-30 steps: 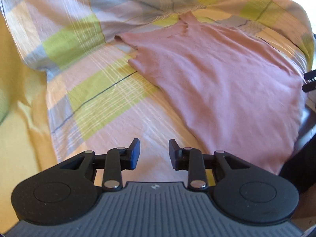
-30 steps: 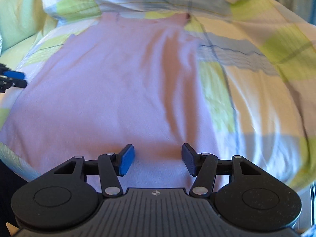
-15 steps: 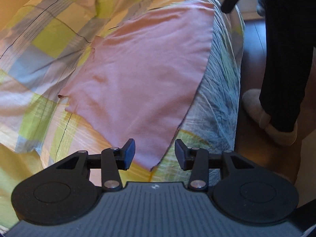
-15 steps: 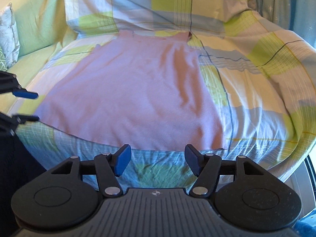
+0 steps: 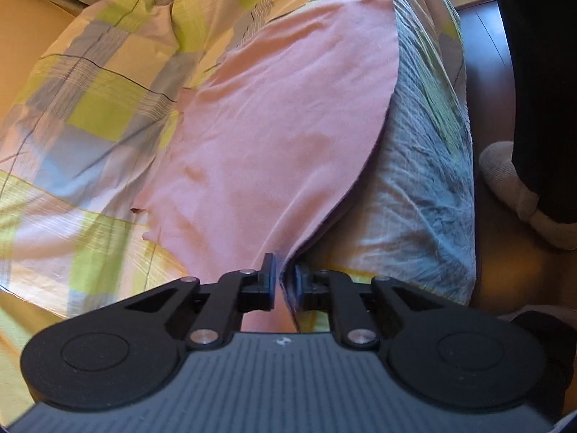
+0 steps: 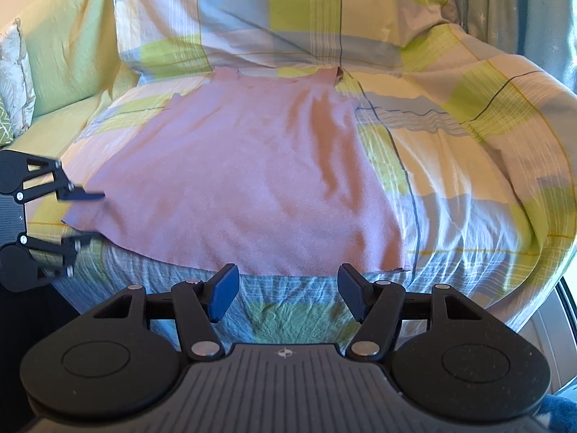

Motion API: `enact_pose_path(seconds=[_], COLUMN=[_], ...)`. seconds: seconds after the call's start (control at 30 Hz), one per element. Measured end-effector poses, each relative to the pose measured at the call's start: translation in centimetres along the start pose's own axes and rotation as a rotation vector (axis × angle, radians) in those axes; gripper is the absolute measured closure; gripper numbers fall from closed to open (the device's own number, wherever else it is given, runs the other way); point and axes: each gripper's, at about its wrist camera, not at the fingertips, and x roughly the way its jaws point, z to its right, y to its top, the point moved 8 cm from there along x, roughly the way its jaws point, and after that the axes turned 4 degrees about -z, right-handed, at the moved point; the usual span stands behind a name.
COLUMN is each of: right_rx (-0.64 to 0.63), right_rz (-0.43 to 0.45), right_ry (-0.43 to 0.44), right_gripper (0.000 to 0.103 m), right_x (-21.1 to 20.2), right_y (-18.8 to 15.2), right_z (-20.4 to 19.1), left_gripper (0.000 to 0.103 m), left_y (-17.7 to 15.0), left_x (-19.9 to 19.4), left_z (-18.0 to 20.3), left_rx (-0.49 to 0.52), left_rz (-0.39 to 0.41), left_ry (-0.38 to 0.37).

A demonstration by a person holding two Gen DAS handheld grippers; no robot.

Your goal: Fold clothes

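A pink sleeveless top (image 6: 234, 180) lies flat on a sofa covered with a checked sheet (image 6: 450, 180), hem toward me. In the left wrist view the top (image 5: 274, 126) runs away from my left gripper (image 5: 283, 274), whose jaws are closed on the hem's left corner. In the right wrist view the left gripper (image 6: 83, 216) is blurred at the hem's left corner. My right gripper (image 6: 288, 292) is open and empty, just in front of the hem, left of its right corner (image 6: 402, 269).
The sheet (image 5: 90, 108) drapes over the sofa's front edge (image 5: 425, 180). A person's dark trouser leg (image 5: 541, 72) and slipper (image 5: 505, 176) stand on the wood floor (image 5: 483, 72) by the sofa. A patterned cushion (image 6: 14, 83) sits at the far left.
My left gripper moved onto the hem's left corner and closed on it. My right gripper pulled back from over the top to just in front of the hem, still open.
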Motion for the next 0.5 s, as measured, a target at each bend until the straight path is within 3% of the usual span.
enact_pose_path(seconds=[0.27,0.4,0.5], right_rx=[-0.125,-0.403,-0.576], right_rz=[0.01,0.044,0.089], right_ry=[0.004,-0.005,-0.007], right_gripper=[0.04,0.031,0.031], right_x=[1.0,2.2,3.6], right_y=[-0.2,-0.7,-1.0], right_z=[-2.0,-6.6,-10.1], left_gripper=[0.101,0.101,0.101], left_y=[0.2,1.0,1.4], left_x=[-1.5,-2.0,-2.4], left_z=[-0.8,-2.8,-4.2], left_rx=[-0.06,-0.155,-0.221], left_rz=[0.019,0.033,0.04], left_ry=[-0.083,-0.143,-0.185])
